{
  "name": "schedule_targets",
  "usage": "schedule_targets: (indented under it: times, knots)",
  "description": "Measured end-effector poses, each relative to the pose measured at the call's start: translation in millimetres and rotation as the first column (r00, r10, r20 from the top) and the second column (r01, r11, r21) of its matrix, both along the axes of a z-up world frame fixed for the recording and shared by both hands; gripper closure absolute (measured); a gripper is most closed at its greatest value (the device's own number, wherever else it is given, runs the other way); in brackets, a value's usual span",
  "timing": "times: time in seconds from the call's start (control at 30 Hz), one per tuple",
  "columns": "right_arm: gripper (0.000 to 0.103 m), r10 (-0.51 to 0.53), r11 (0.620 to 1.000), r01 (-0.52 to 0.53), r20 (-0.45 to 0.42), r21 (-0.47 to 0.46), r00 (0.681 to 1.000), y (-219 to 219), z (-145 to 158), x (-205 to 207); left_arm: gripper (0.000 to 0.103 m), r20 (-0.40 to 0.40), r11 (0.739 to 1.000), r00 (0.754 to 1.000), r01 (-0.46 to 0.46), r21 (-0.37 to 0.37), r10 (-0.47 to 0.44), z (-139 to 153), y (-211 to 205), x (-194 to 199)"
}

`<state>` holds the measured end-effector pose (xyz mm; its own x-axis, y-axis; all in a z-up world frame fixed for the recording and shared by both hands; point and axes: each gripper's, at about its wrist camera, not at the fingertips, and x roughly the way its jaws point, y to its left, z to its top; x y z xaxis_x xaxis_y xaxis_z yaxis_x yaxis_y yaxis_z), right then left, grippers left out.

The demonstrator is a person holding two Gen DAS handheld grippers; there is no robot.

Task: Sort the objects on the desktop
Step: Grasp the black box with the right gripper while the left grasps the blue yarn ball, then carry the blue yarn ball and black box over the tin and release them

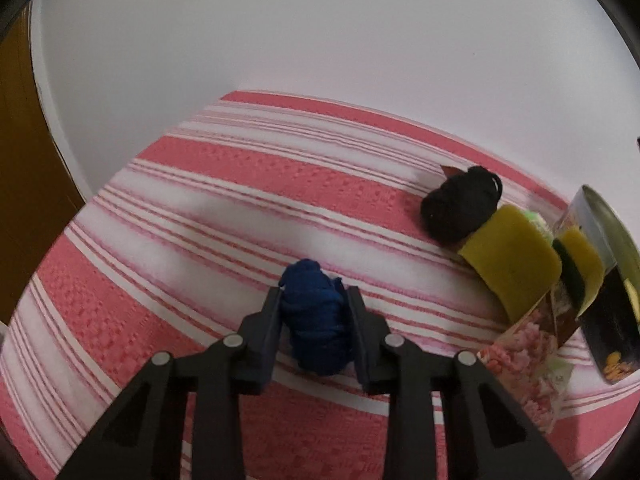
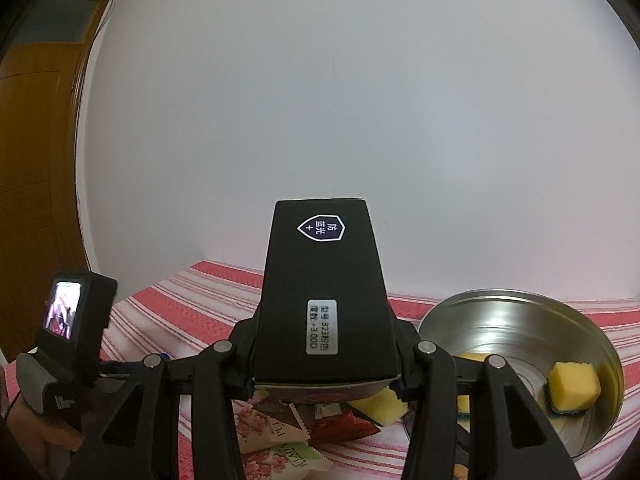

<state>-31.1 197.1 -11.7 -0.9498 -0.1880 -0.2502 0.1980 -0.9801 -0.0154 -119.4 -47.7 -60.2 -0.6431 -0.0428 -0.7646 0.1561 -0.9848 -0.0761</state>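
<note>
My left gripper [image 1: 314,294] is shut on a blue yarn ball [image 1: 316,320], held low over the pink striped cloth [image 1: 200,208]. A black yarn ball [image 1: 460,204] lies to the right, next to a yellow sponge [image 1: 508,260]. My right gripper [image 2: 326,364] is shut on a black box [image 2: 324,300] with white labels, held above the table. Below the box lie snack packets [image 2: 280,440] and a yellow sponge [image 2: 380,404]. A metal bowl [image 2: 520,320] at the right holds another yellow sponge [image 2: 574,386].
The left gripper's camera body [image 2: 72,320] shows at the left of the right wrist view. A dark can [image 1: 608,292] and a pink flowered packet [image 1: 524,356] stand at the right in the left wrist view. A white wall is behind; a wooden door [image 2: 36,140] at left.
</note>
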Motion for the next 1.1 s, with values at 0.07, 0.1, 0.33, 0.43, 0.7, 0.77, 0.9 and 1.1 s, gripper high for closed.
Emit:
schedule_targets:
  times: [0.07, 0.1, 0.33, 0.43, 0.7, 0.77, 0.9, 1.1]
  knots:
    - [0.053, -0.005, 1.0, 0.005, -0.008, 0.003, 1.0, -1.6, -0.2, 2.6, 0.073, -0.003, 1.0, 1.0, 0.0, 0.023, 0.0, -0.3, -2.9, -0.5]
    - [0.053, -0.008, 1.0, 0.008, -0.013, 0.003, 1.0, -0.9, -0.1, 3.6, 0.073, -0.008, 0.998, 1.0, 0.002, 0.062, -0.002, -0.6, -7.5, 0.1]
    - [0.053, -0.028, 0.999, 0.027, -0.059, -0.02, 0.998, 9.6, 2.3, 9.5, 0.073, -0.138, 0.987, 0.988, -0.05, 0.153, 0.072, 12.3, -21.0, 21.4]
    - [0.053, -0.035, 0.999, 0.036, -0.077, 0.014, 0.996, 12.3, -3.3, 22.1, 0.073, -0.211, 0.992, 0.973, -0.072, 0.1, 0.092, 23.7, -9.6, 32.4]
    - [0.053, 0.003, 0.999, 0.001, -0.067, 0.05, 0.998, 7.5, -16.4, 30.6, 0.073, -0.296, 0.995, 0.951, -0.1, -0.017, 0.09, 35.2, 7.6, 34.3]
    - [0.053, 0.011, 0.999, -0.008, -0.065, 0.051, 0.998, 7.0, -17.9, 33.2, 0.073, -0.298, 0.994, 0.95, -0.104, -0.019, 0.094, 36.3, 9.7, 34.4]
    - [0.053, 0.017, 0.998, -0.013, -0.073, 0.057, 0.997, 8.7, -19.8, 38.9, 0.073, -0.302, 0.995, 0.95, -0.093, -0.024, 0.082, 37.1, 14.7, 35.6]
    - [0.053, 0.016, 0.998, -0.011, -0.075, 0.068, 0.997, 13.9, -22.9, 43.9, 0.073, -0.308, 0.998, 0.95, -0.057, -0.014, 0.05, 36.6, 31.8, 40.4]
